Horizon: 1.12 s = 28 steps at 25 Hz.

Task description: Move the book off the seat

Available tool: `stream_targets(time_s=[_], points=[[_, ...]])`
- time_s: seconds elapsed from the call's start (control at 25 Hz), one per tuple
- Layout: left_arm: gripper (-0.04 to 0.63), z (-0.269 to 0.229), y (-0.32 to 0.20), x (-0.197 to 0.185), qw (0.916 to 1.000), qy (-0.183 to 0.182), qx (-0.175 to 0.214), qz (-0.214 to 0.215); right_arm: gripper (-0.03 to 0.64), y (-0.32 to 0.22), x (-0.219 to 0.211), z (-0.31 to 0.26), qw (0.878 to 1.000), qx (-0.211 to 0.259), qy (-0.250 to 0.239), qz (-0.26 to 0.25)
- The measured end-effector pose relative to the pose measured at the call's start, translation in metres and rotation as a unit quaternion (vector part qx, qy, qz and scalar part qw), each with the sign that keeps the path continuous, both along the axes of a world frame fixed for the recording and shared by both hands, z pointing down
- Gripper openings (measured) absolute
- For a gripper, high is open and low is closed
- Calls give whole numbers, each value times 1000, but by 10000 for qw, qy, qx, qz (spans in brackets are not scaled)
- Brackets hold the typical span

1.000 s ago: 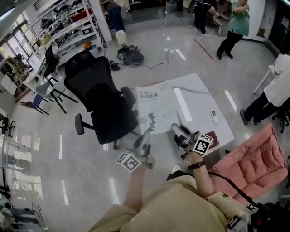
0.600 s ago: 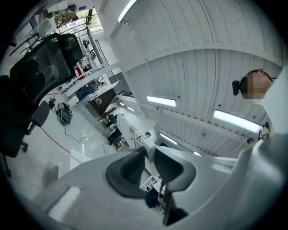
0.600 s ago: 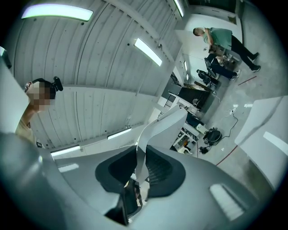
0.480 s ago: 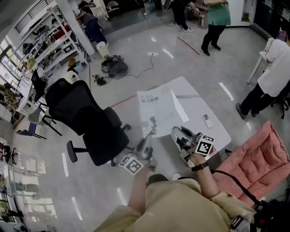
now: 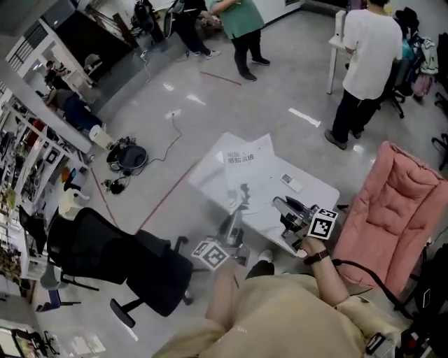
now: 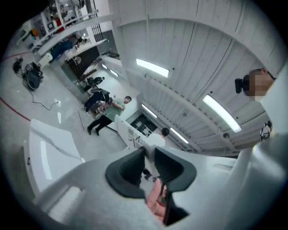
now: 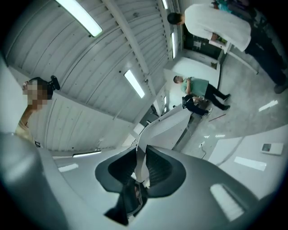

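The book (image 5: 245, 164), a large thin white one with printed characters, hangs in the air over the white table (image 5: 318, 199). My right gripper (image 5: 288, 208) is shut on its near edge; in the right gripper view the white book (image 7: 164, 126) curves up out of the jaws of the right gripper (image 7: 141, 168). The left gripper (image 5: 234, 217) sits just below the book's lower left edge. In the left gripper view the left gripper (image 6: 148, 159) has its jaws a narrow gap apart, and only the room shows through. The black office chair (image 5: 119, 259) stands at lower left with nothing on its seat.
A pink padded chair (image 5: 395, 210) stands right of the table. A small remote (image 5: 291, 183) lies on the table. People stand beyond: one in a white shirt (image 5: 364, 56), one in green (image 5: 241, 14). Shelving (image 5: 28, 161) lines the left; cables (image 5: 126, 157) lie on the floor.
The whole view has swung: the black chair has slid from upper left to lower left. Both grippers and the book have moved away from it and now sit over the table.
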<state>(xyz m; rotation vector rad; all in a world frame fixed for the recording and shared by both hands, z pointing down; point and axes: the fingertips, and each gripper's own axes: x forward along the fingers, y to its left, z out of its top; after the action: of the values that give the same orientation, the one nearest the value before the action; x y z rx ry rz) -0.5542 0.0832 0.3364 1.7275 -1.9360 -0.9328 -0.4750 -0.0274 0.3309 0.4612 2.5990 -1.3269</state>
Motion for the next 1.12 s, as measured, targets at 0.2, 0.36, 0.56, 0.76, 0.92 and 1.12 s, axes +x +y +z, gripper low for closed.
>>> stream_targets(time_s=[0.2,0.36,0.56,0.76,0.92,1.12], points=[[67,14,-56,-16,9917,16,-68,1284,66,-32,9,15,9928,27,172,1189],[67,35,-88,-14,9773,104,-170,2108,66,-47,25,35,9786,-70,354,2025],[69,80,-118,35,9463,283,-537,3177,69,-53,85,78,9497,-448,788,2996],[68,130,-142,69,9246,474,-1101,3617,72,-63,119,138,9280,-740,1320,3405],[67,198,-146,112,9065,626,-1788,3773,75,-59,161,206,9140,-1063,1917,3414],[67,282,-149,137,8889,642,-2590,3725,77,-59,184,299,8991,-1783,2292,3276]])
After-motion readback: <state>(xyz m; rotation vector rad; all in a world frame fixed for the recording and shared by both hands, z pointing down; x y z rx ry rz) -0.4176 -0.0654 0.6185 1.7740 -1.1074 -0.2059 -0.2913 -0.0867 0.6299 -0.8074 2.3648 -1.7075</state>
